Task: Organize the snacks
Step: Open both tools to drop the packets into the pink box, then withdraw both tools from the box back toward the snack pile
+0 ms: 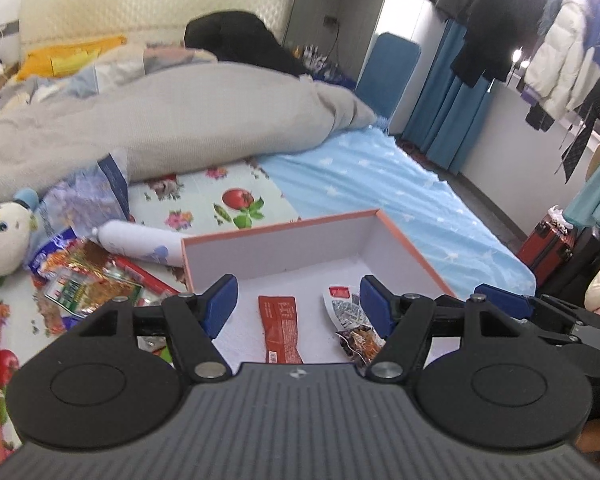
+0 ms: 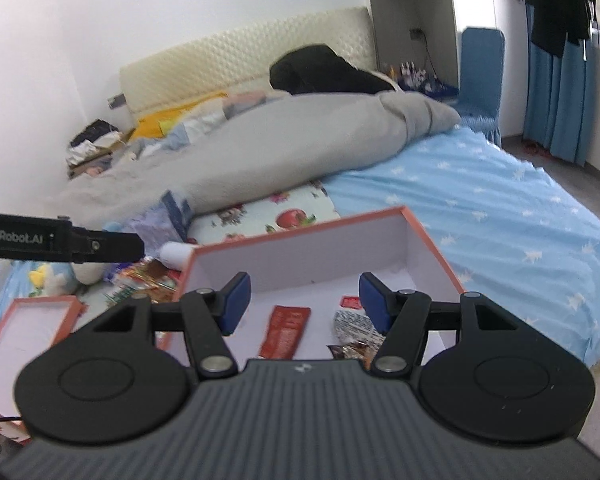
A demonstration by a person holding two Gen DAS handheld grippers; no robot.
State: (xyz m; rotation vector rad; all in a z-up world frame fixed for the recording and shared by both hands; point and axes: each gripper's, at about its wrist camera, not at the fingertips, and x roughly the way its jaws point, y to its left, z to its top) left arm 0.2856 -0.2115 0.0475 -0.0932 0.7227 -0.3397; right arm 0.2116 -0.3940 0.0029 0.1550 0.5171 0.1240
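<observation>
Bed (image 1: 380, 184) with fruit-print mat is the work surface. Far left: plush toy (image 1: 2, 240), then loose snack pile (image 1: 92, 280) on the mat, still unsorted. Box (image 1: 284, 240) in the middle holds a red packet (image 1: 280, 328) and a grey-white packet (image 1: 352, 316). Left tongs (image 1: 296, 304) spread, empty, above the box; right tongs (image 2: 302, 300) likewise. Risk: soft bedding, so a nudge on the box rim could tip it; slick wrappers in the pile may slip from a pinch

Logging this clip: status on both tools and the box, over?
Left tool open, empty. Right tool open, empty. Red packet and grey packet in box. More snacks outside on the left; nothing blocking.
</observation>
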